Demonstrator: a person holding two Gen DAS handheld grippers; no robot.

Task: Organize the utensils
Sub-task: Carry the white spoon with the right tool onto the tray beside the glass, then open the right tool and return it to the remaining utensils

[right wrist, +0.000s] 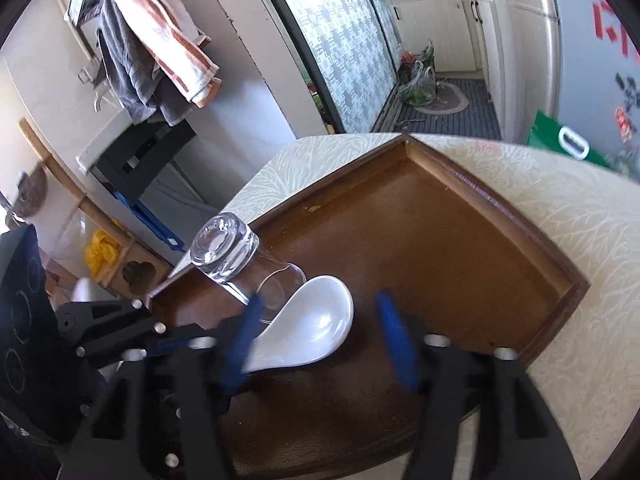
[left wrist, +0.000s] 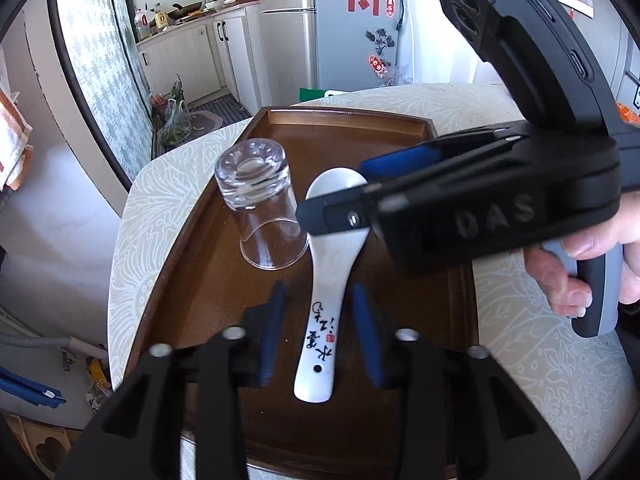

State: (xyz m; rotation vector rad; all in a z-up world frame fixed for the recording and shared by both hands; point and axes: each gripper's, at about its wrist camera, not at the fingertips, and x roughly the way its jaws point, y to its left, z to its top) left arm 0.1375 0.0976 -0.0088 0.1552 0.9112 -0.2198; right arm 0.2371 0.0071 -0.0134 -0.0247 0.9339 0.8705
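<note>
A white ceramic spoon with Chinese characters on its handle lies on a brown wooden tray. Its bowl points away from me. An upturned clear glass stands just left of the spoon. My left gripper is open, its blue pads astride the spoon's handle. My right gripper reaches in from the right, over the spoon's bowl. In the right wrist view it is open, with the spoon's bowl between its blue pads and the glass just beyond the left pad.
The tray lies on a table with a pale leaf-patterned cloth. The table edge drops off on the left. A fridge stands behind the table. Towels hang at the far left.
</note>
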